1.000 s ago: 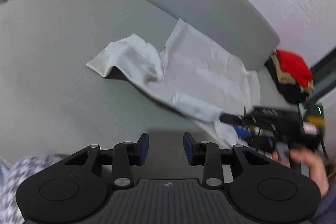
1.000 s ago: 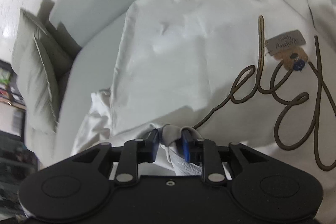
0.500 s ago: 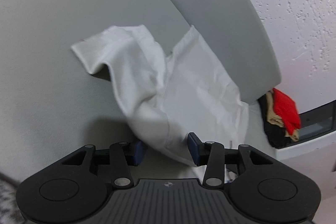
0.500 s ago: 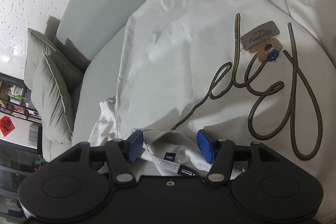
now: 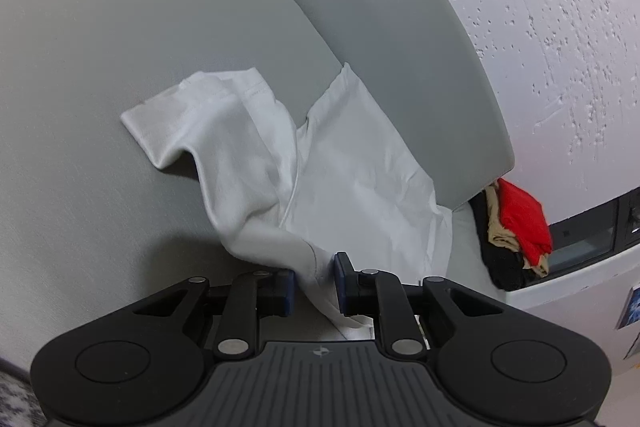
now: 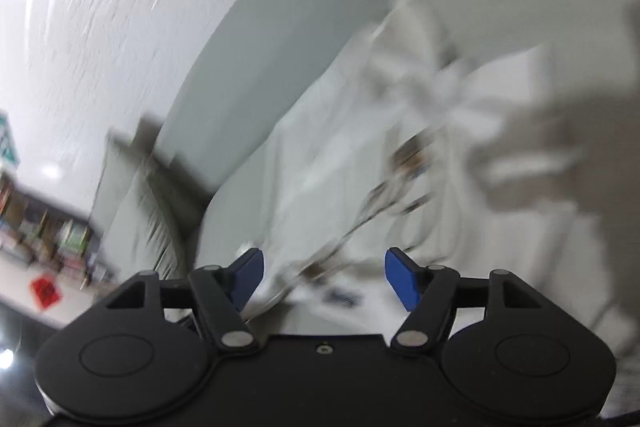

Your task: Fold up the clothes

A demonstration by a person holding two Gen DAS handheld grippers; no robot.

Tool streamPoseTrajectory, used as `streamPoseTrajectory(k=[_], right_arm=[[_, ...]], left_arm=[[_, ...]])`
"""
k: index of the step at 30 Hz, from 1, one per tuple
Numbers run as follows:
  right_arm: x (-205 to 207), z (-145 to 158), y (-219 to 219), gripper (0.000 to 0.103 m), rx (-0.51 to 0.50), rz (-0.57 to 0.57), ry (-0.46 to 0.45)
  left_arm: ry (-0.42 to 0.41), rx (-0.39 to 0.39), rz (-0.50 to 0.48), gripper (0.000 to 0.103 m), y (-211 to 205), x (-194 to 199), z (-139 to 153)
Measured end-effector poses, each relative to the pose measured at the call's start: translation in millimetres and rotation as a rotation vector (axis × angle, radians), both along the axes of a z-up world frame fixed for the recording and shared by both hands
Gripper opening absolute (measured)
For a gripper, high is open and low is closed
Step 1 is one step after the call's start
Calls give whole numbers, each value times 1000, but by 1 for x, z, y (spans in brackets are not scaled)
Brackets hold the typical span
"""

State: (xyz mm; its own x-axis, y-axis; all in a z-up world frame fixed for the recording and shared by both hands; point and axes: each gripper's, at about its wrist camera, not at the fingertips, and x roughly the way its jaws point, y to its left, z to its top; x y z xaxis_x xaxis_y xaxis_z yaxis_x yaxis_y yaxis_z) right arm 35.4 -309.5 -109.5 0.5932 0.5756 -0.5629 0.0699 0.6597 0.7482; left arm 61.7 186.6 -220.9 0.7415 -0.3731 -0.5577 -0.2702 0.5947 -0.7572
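Observation:
A white T-shirt [image 5: 352,179] lies crumpled on the grey sofa seat [image 5: 100,47], one sleeve [image 5: 200,115] flung out to the left. My left gripper [image 5: 312,283] has its jaws closing, and a bunched fold of the shirt's near edge fills the gap between the pads. In the blurred right wrist view, the same white T-shirt [image 6: 320,155] with brown script lettering [image 6: 400,195] spreads below my right gripper [image 6: 324,275]. Its jaws are opening wide and nothing is pinched between them; the shirt's collar area lies under the fingers.
The sofa backrest [image 5: 380,27] rises behind the shirt, against a textured white wall [image 5: 540,7]. A pile of red, tan and black clothes [image 5: 516,223] sits at the seat's right end. A grey-green cushion [image 6: 136,195] leans at the other end.
The left gripper came down onto the shirt's near fold and its jaws narrowed around it. The right gripper let go of the collar, spread its jaws and swung away fast, blurring its view.

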Motion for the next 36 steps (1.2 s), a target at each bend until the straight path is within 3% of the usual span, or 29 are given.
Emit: streamPoseTrajectory(k=[4,8,10,16,17,18,20,26,29,32,35,36], right_arm=[[-9,-16,-53,61,14,-167,84],[-1,-38,-54,53,-55,-187,205],[4,-55,-47,43,-55,-200,242],[17,-92,-35,41,-11,-244,209],[17,-95,-33,36,5,-259,205],[16,-97,-32,21,19,-273,201],[10,-88,-34,5,6,-303,164],[-11,-38,-51,4,-99,-377,39],[-1,-38,-52,4,-168,-352,85],[10,-57,-53,5,-134,-344,156],[11,-69,-52,11,-38,-315,161],[12,-71,-51,18,-20,-299,155]], left_arm=[[59,90,-44,0,-4,4,6],[118,181,-102,0,-10,0,12],[142,205,-116,0,-8,-7,14],[184,164,-106,0,8,-17,7],[189,154,-104,0,10,-17,6],[190,164,-109,0,10,-17,7],[193,191,-121,0,7,-15,9],[174,188,-108,0,12,-25,24],[199,229,-96,0,10,-20,21],[201,219,-103,1,8,-15,14],[195,180,-99,21,9,-11,8],[190,167,-93,23,8,-10,7]])
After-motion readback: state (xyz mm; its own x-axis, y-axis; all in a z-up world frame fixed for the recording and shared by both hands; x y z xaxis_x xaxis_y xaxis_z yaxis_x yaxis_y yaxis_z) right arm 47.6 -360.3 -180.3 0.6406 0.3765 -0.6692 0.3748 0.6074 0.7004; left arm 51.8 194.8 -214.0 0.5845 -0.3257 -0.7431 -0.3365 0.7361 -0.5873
